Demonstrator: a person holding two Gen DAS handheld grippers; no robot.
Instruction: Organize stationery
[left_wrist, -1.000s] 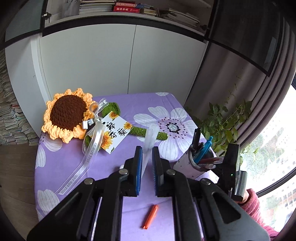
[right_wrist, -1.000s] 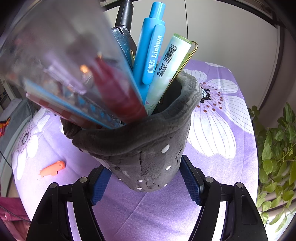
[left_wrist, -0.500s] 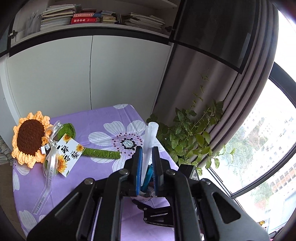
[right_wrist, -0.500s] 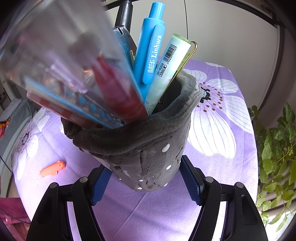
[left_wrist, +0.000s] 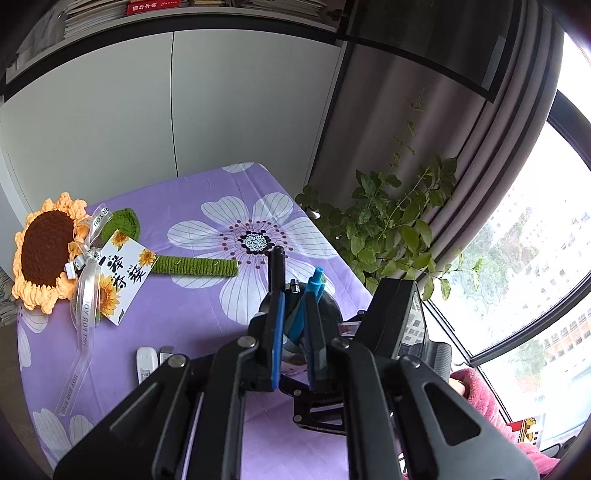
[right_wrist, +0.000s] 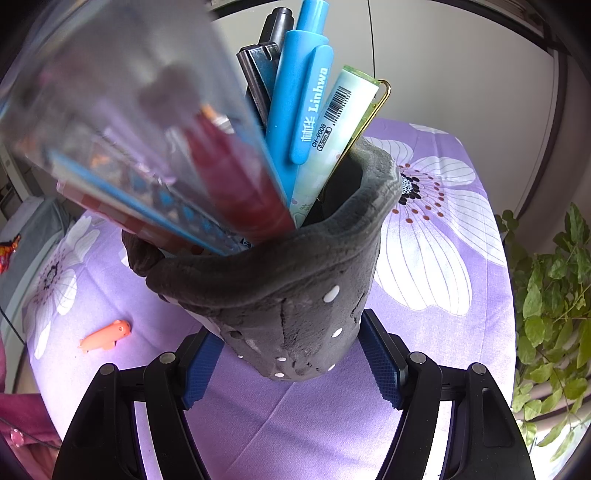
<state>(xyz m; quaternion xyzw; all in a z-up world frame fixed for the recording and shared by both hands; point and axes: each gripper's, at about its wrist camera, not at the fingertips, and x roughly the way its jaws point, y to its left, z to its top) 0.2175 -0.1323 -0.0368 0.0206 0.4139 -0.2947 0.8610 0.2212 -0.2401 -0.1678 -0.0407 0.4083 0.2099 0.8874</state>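
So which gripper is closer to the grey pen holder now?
Right. The right gripper has the grey pen holder between its fingers; the left gripper is above its opening.

Approach to the grey felt pen holder (right_wrist: 295, 295) from above is blocked by upright pens (right_wrist: 299, 110) and a ruler (right_wrist: 122, 122) leaning out leftward. Right tongs (right_wrist: 291, 365) flank its base. On the tabletop (left_wrist: 207, 306), open cloth lies between the crocheted sunflower (left_wrist: 48, 254), the white eraser (left_wrist: 146, 363) and the holder. An orange pig-shaped item (right_wrist: 105, 336) lies left of the holder.
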